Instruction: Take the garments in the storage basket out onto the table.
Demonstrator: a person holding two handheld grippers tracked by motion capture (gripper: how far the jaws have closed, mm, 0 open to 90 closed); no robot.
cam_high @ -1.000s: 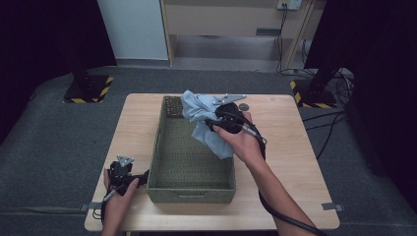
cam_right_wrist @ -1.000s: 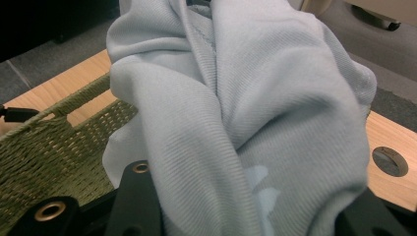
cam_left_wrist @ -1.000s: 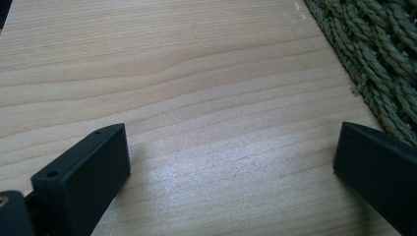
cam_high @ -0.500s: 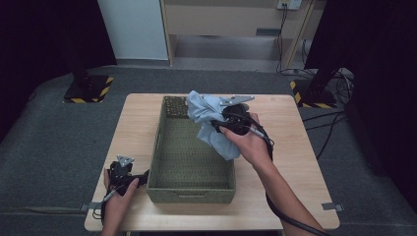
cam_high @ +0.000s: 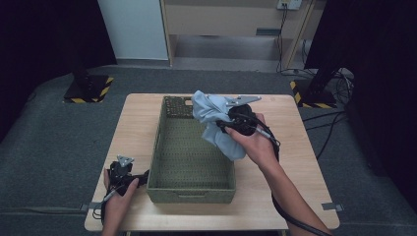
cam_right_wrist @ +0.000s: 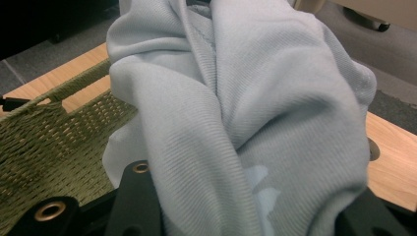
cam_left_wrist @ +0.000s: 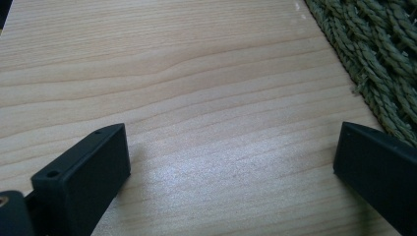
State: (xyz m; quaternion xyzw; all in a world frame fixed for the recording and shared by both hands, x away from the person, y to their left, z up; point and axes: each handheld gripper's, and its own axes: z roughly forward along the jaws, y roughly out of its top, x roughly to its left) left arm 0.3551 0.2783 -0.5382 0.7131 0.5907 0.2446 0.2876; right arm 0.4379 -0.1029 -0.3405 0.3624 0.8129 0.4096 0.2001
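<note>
A wooden table [cam_high: 305, 167] stands on a grey floor [cam_high: 44, 147] in a dark room. In the middle of the table sits a big green woven basket [cam_high: 169, 147]. You can see its woven bottom, and it looks bare. A light blue cloth [cam_high: 216, 125] hangs bunched up over the far right side of the basket, lifted up in the air. The right gripper [cam_high: 235, 119] has its jaws closed on the cloth. The left gripper [cam_high: 123, 174] rests low on the table, just beside the basket's near left corner. Its jaws are wide apart with nothing between them.
</note>
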